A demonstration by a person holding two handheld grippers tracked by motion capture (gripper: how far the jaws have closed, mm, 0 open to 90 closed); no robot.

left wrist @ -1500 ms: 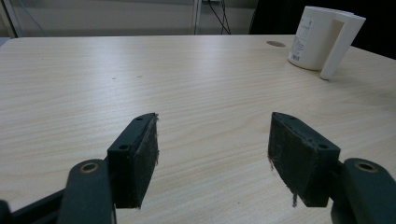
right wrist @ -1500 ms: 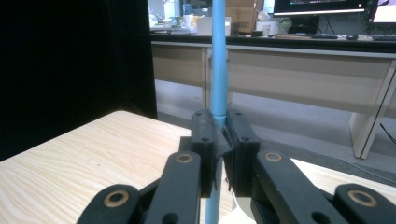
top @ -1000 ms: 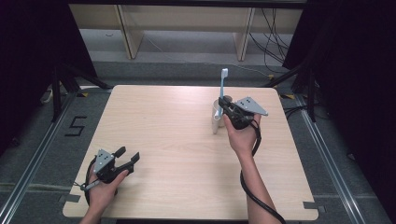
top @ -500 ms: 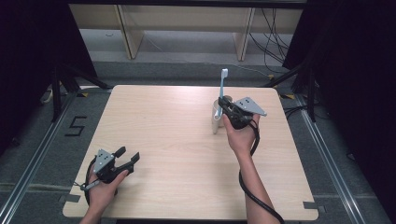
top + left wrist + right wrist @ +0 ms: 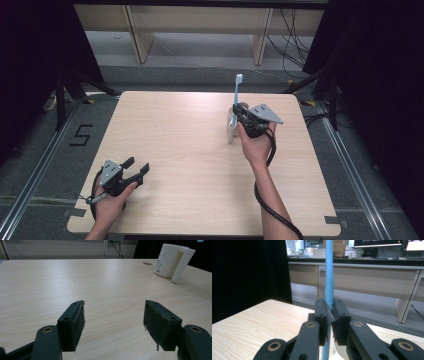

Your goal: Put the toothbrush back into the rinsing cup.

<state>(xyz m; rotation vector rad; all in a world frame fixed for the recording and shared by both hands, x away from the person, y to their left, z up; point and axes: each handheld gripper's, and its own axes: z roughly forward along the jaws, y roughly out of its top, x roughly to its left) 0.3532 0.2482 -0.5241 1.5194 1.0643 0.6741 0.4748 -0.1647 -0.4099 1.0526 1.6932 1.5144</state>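
A light blue toothbrush [image 5: 238, 90] stands upright, head up, over a white mug [image 5: 231, 126] on the right half of the table. My right gripper [image 5: 239, 111] is shut on its handle; in the right gripper view the blue handle [image 5: 328, 272] rises between the closed pads [image 5: 323, 315], with the mug's rim just below. My left gripper [image 5: 136, 166] rests near the table's front left, open, with nothing between its pads [image 5: 75, 325]. In the left gripper view the white mug [image 5: 172, 262] with its handle stands far off at the upper right.
The light wooden table [image 5: 180, 150] carries little else; a small dark spot [image 5: 147, 263] marks it near the mug. Pale shelving [image 5: 200, 25] and cables lie on the floor beyond the far edge. Black curtains flank both sides.
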